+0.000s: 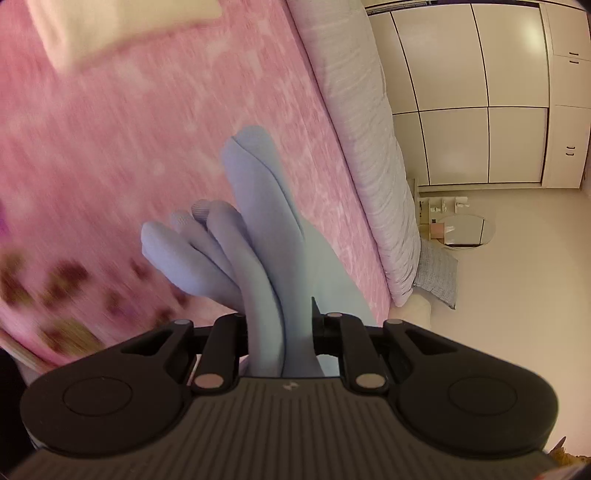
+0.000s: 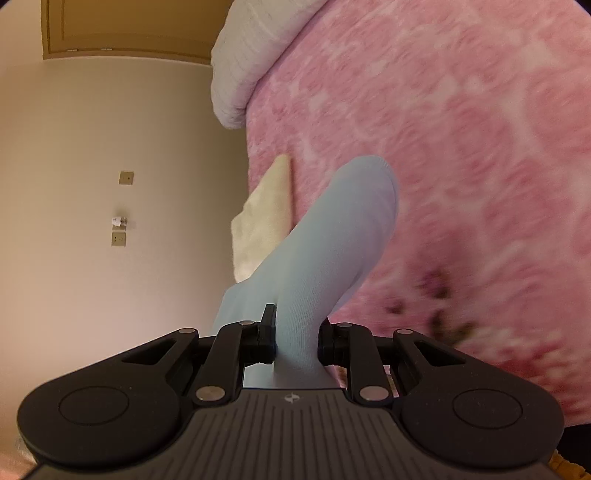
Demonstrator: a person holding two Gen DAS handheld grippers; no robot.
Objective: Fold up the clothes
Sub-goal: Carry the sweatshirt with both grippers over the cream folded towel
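- The bed [image 1: 110, 155] filled most of both views, covered by a pink blanket [image 2: 461, 129] with a darker flower print blurred near its lower edge; a pale ribbed cover [image 1: 369, 147] ran along the bed's side in both views.
- Only the left wrist view showed the white wardrobe doors [image 1: 480, 92], a round mirror [image 1: 467, 230] and a checked cushion [image 1: 439, 273] at the end of the ribbed cover.
- Only the right wrist view showed a bare cream wall [image 2: 110, 166] with sockets [image 2: 119, 238] and a brown door frame [image 2: 129, 33] at the top.
- A cream cloth [image 2: 262, 225] lay on the blanket: in the right view beside the garment, in the left view blurred at the top left [image 1: 110, 29].
- The light blue garment [image 1: 258, 229] hung bunched in front of the bed, gripped at both ends; the left view showed several rolled folds of it, the right view one smooth tube of fabric [image 2: 332, 240].
- The left tongs [image 1: 279, 325] stood narrow, clamped on a thick gather of the garment.
- The right tongs [image 2: 295, 332] stood narrow too, their pads pressing the fabric from both sides.
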